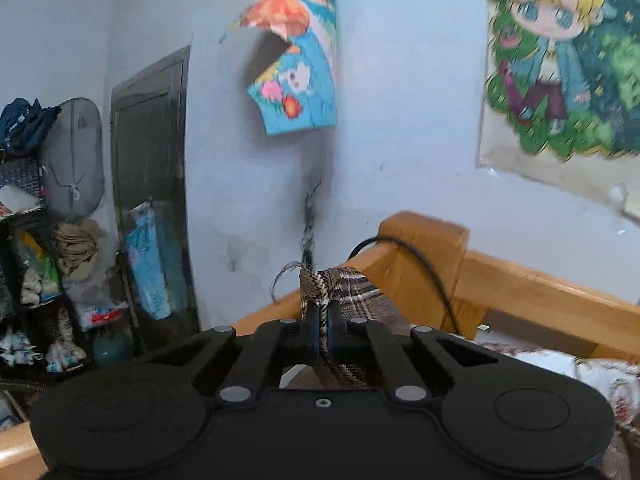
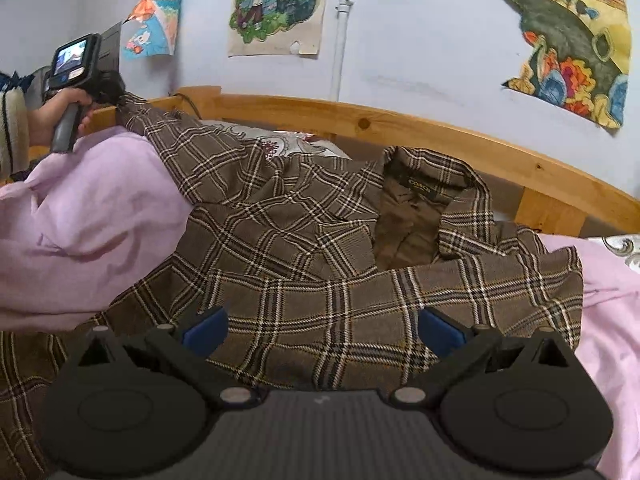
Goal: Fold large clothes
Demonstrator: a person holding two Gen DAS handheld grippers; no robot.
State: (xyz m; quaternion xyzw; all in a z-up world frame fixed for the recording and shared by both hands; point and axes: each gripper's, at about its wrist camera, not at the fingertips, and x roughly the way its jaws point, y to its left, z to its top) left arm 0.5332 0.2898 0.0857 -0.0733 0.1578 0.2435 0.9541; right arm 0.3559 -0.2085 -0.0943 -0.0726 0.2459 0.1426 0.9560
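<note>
A brown plaid jacket (image 2: 304,240) lies spread over the bed, collar and label toward the wooden rail. My left gripper (image 1: 325,316) is shut on an edge of the plaid jacket (image 1: 340,284), the cloth bunched between its pads and held up off the bed. In the right wrist view the left gripper (image 2: 114,98) shows at the far left, in a person's hand (image 2: 52,114), with the jacket stretched up to it. My right gripper (image 2: 322,330) hovers open over the jacket's near part, blue pads (image 2: 206,328) wide apart with nothing pinched.
A pink quilt (image 2: 80,232) bunches at the left and right of the jacket. A wooden bed rail (image 2: 400,128) runs along the back, with a black cable (image 1: 424,264) over its corner post. Posters (image 1: 300,52) hang on the wall. Cluttered shelves (image 1: 40,280) stand at the left.
</note>
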